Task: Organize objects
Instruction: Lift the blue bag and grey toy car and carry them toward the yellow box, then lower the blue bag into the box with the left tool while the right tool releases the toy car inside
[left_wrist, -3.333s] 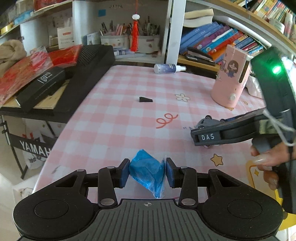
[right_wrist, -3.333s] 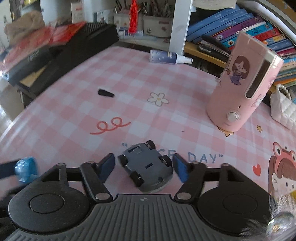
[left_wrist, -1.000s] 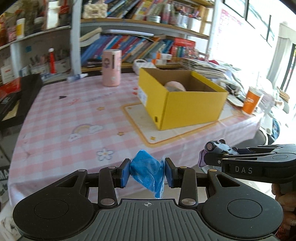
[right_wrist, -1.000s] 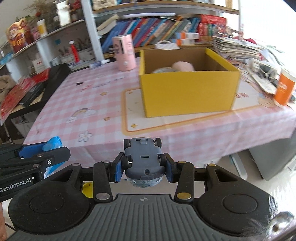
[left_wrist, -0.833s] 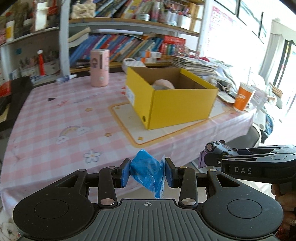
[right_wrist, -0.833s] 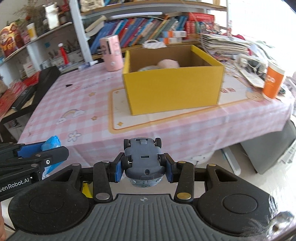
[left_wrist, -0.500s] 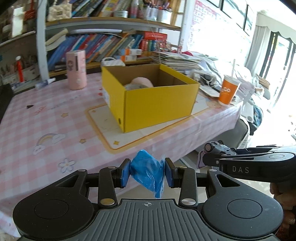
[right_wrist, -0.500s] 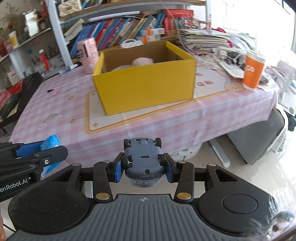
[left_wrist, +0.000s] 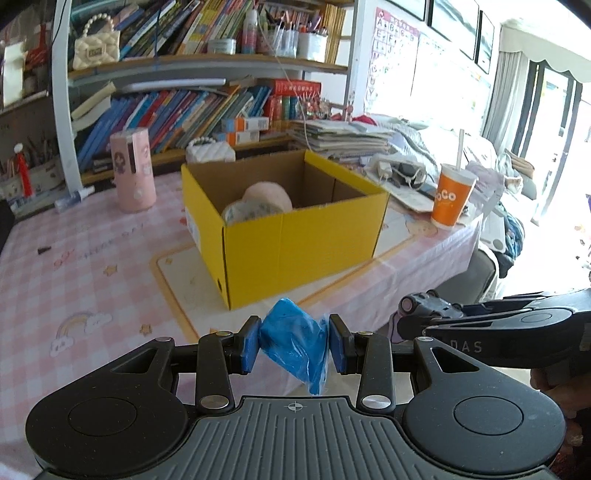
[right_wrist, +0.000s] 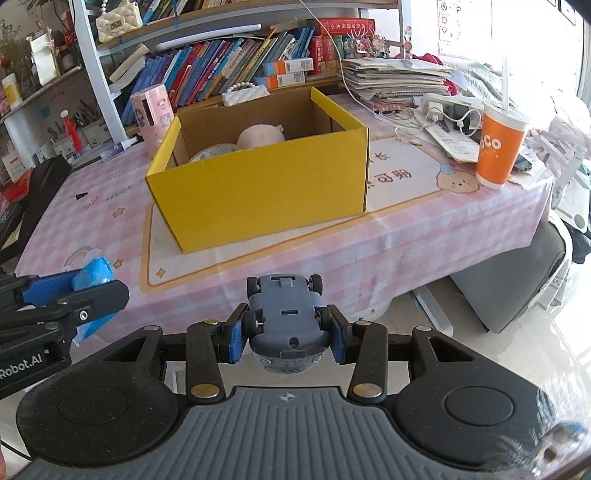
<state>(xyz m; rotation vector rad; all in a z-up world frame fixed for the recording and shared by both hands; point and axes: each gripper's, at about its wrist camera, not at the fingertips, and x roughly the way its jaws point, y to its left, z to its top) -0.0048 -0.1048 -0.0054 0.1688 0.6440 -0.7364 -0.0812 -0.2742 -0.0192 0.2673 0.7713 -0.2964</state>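
My left gripper (left_wrist: 292, 344): clamped on a blue crinkly packet (left_wrist: 295, 341), held off the worktop's (left_wrist: 74, 280) near edge.
My right gripper (right_wrist: 283, 334): pinching a grey toy car (right_wrist: 286, 319) belly-up, short of the worktop.
Yellow box (right_wrist: 266, 188): open on the worktop ahead, pink round thing (right_wrist: 260, 136) inside.
Orange cup (right_wrist: 498, 147): right of the box.

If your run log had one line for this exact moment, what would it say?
left gripper: shut on blue bag | right gripper: shut on toy car | yellow box: open, ahead
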